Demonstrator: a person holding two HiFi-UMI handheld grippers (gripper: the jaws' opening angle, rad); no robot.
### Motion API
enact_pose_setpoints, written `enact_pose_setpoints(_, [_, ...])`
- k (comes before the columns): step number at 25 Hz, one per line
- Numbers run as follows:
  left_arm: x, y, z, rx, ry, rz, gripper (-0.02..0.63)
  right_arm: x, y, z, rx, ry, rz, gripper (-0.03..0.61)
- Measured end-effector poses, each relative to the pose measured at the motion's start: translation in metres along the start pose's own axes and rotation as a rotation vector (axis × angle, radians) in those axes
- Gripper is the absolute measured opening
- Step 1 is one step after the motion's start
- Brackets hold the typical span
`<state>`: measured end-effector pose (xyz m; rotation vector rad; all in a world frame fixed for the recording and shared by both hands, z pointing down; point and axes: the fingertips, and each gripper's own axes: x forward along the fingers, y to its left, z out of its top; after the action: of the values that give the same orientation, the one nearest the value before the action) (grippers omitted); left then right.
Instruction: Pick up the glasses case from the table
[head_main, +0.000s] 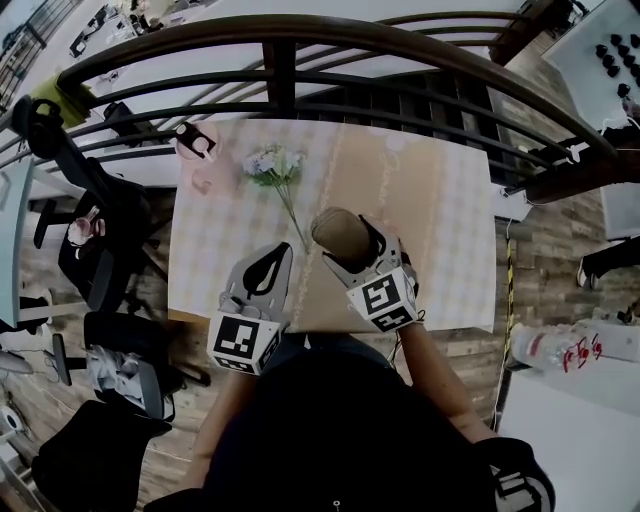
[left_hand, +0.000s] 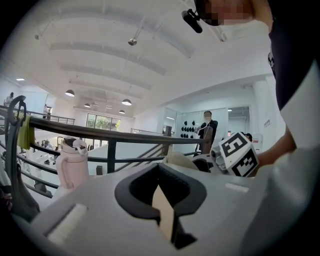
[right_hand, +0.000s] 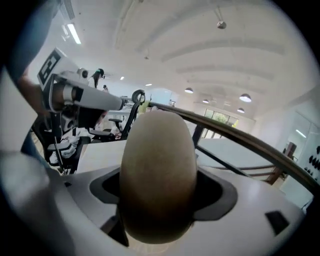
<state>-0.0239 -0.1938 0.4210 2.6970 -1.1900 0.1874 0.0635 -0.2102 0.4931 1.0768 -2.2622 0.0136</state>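
Observation:
A tan oval glasses case (head_main: 340, 232) is held above the table (head_main: 440, 220), and my right gripper (head_main: 347, 248) is shut on it. In the right gripper view the glasses case (right_hand: 157, 175) stands upright between the jaws and fills the middle of the picture, hiding the right gripper (right_hand: 157, 210) fingertips. My left gripper (head_main: 265, 272) hovers beside it on the left, over the table's near edge. The left gripper (left_hand: 161, 197) is shut with nothing in it; only a thin slit shows between its jaws.
A bunch of pale flowers (head_main: 275, 165) lies on the checked cloth beyond the grippers. A pink bottle (head_main: 195, 145) stands at the far left corner, the same pink bottle (left_hand: 70, 162) showing in the left gripper view. A dark railing (head_main: 300, 40) curves behind the table. Office chairs (head_main: 110, 250) crowd the left side.

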Motion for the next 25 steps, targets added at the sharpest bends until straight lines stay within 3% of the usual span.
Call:
enact_pose_setpoints(7, [0.000, -0.004, 0.018, 0.018, -0.040, -0.006, 0.011, -0.039, -0.039, 0.039, 0.123, -0.155, -0.163, 0.371])
enact_pose_setpoints(19, [-0.007, -0.002, 0.071, 0.044, -0.160, 0.021, 0.011, -0.096, -0.080, 0.081, 0.174, -0.351, -0.378, 0.371])
enact_pose_setpoints(25, [-0.011, 0.000, 0.093, 0.061, -0.203, 0.032, 0.011, -0.119, -0.091, 0.106, 0.181, -0.442, -0.440, 0.371])
